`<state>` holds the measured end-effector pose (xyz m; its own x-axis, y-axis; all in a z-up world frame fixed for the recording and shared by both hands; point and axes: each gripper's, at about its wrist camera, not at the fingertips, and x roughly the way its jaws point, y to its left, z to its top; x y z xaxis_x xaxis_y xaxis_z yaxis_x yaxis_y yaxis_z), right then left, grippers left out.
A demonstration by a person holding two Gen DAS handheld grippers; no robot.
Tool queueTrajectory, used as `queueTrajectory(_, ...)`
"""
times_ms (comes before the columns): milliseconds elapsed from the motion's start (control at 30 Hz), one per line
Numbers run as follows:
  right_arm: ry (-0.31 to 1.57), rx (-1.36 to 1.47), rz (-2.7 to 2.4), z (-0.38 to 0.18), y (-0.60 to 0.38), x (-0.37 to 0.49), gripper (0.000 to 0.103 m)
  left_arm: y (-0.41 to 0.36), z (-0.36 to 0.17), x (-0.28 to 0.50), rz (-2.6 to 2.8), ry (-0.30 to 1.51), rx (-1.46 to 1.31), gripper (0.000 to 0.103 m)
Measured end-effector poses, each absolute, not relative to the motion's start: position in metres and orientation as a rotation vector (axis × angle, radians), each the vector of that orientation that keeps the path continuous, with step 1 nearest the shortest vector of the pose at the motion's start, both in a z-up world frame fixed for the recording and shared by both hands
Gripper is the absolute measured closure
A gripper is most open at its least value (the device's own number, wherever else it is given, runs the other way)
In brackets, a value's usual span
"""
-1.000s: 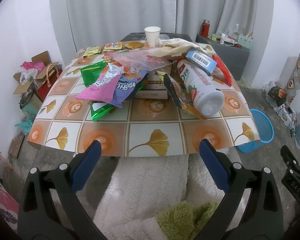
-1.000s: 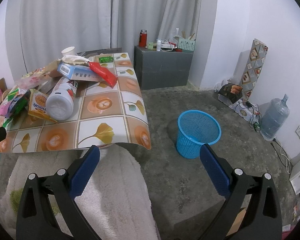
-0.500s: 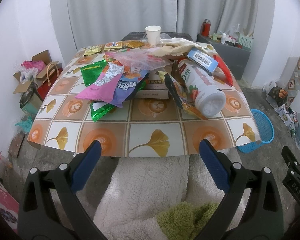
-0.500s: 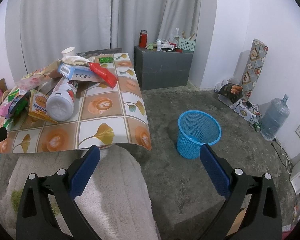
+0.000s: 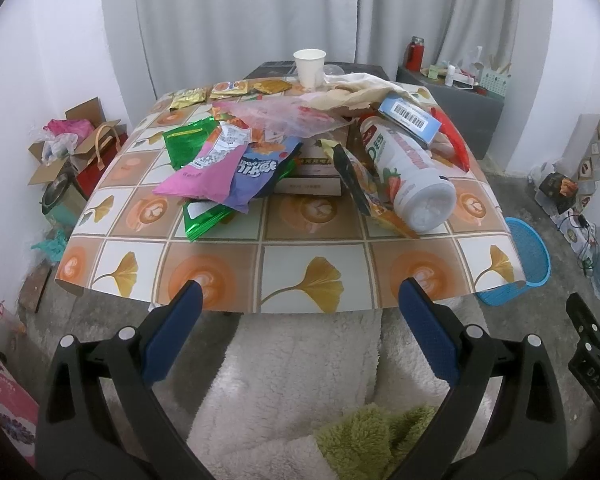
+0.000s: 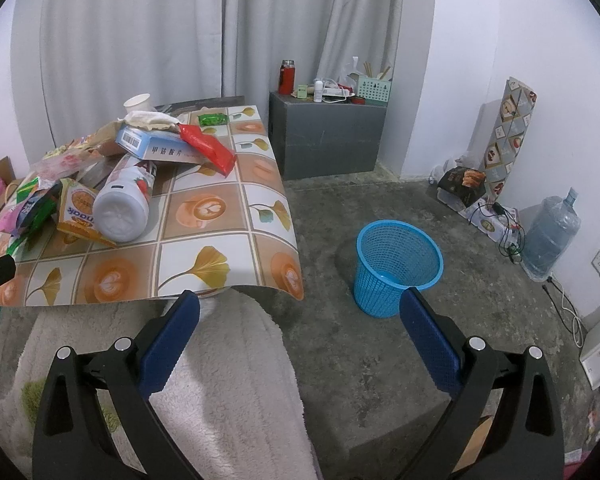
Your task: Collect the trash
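Trash: wrappers, bags and containers are lying heaped on the counter [image 5: 292, 276] in front of you, none of it in the bin yet, so by my reading you are sitting at the very start of the job.
Left claw [image 5: 296, 320]: you are holding it spread wide and empty, hanging short of the counter's near edge and aimed at the middle of the pile, probably to choose a first piece.
Right claw [image 6: 300, 326]: you are keeping it spread and empty too, turned away from the pile toward the floor, likely so the drop spot is in sight.
Blue mesh bin [image 6: 398, 266]: it is standing upright on the concrete floor, apart from the counter's right corner, so each piece will be needing a carry sideways off the counter.
Yoghurt bottle [image 5: 410, 178]: it is lying on its side with its base toward you, resting against an orange snack packet [image 5: 380, 204]; it looks like the nearest rigid thing to pinch.
Pink bag [image 5: 206, 172]: it is overlapping a purple bag [image 5: 260, 178] and a green foil bag [image 5: 204, 222] underneath, so lifting one may be dragging the others.
Blue box [image 5: 410, 116]: it is perching on top of the bottle beside a red wrapper [image 5: 452, 142], so moving the bottle first is risking a slide.
Paper cup [image 5: 309, 68]: it is standing upright at the far edge, the farthest reach.
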<state>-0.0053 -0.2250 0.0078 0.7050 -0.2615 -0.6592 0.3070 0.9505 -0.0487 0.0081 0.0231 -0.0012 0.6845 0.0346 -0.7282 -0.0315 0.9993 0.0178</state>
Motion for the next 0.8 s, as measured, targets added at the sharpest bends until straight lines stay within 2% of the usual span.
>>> queueTrajectory(800,0.724,0.069,-0.316,0.0070,-0.2241,-0.0054,0.005,0.0235,-0.0019,0.0083,0.039,0.824,0.004,0.009)
